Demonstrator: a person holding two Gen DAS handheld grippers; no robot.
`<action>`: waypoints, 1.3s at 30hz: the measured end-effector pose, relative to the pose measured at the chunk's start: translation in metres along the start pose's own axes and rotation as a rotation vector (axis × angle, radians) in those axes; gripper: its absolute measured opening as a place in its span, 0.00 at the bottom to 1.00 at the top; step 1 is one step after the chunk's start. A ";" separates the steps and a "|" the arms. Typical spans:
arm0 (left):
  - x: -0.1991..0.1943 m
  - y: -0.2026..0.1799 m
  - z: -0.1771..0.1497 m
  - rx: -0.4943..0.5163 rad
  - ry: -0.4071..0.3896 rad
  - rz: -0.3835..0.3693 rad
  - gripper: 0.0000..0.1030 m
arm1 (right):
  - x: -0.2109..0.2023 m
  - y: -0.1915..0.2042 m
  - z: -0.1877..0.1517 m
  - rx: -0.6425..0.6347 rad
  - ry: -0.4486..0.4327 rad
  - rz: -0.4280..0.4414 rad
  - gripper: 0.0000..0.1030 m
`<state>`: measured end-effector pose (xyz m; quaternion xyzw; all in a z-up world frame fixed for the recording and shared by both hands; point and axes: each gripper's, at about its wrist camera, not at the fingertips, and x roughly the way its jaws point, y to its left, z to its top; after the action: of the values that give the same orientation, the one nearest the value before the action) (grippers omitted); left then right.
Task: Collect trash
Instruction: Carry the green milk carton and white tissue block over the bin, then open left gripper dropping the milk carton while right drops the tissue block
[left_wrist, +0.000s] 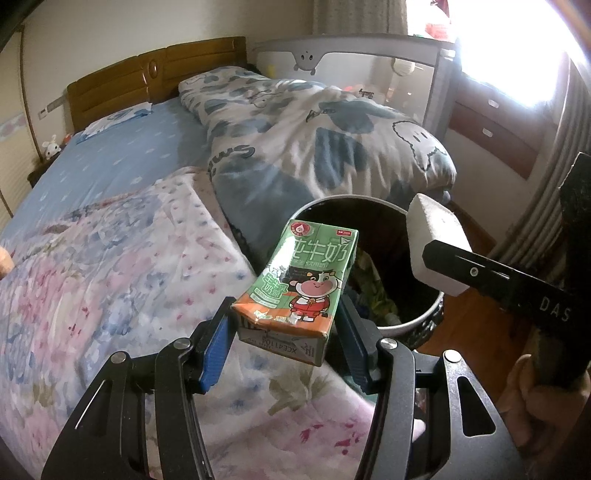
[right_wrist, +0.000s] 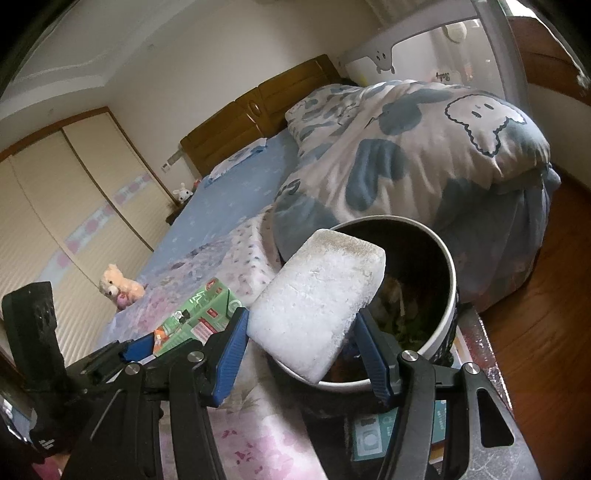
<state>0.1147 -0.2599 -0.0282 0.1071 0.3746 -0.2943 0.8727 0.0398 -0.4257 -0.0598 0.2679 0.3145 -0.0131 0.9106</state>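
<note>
The milk carton (left_wrist: 295, 284) sits clamped in the left gripper (left_wrist: 284, 347) beside the trash bin (left_wrist: 413, 321), while the right gripper (right_wrist: 299, 354) holds a foam block (right_wrist: 317, 302) over the bin's rim.

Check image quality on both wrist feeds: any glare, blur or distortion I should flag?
Left wrist: window blown out to white at upper right, flaring over the dresser; milk carton print sharp. Right wrist: even, dimmer light, no blowout; foam block sharp. Both: strong fisheye bending, dark corner vignettes, trash bin interior in deep shadow.
</note>
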 end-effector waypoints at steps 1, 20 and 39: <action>0.001 0.000 0.001 -0.001 0.001 0.000 0.52 | 0.000 -0.001 0.001 0.001 0.000 0.000 0.57; 0.023 -0.007 0.015 0.016 0.022 -0.001 0.52 | 0.012 -0.022 0.011 0.025 0.023 -0.009 0.57; 0.042 -0.017 0.028 0.021 0.045 0.003 0.52 | 0.023 -0.031 0.023 0.022 0.055 -0.012 0.58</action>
<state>0.1444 -0.3033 -0.0382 0.1235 0.3908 -0.2943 0.8634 0.0650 -0.4606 -0.0728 0.2764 0.3411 -0.0147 0.8983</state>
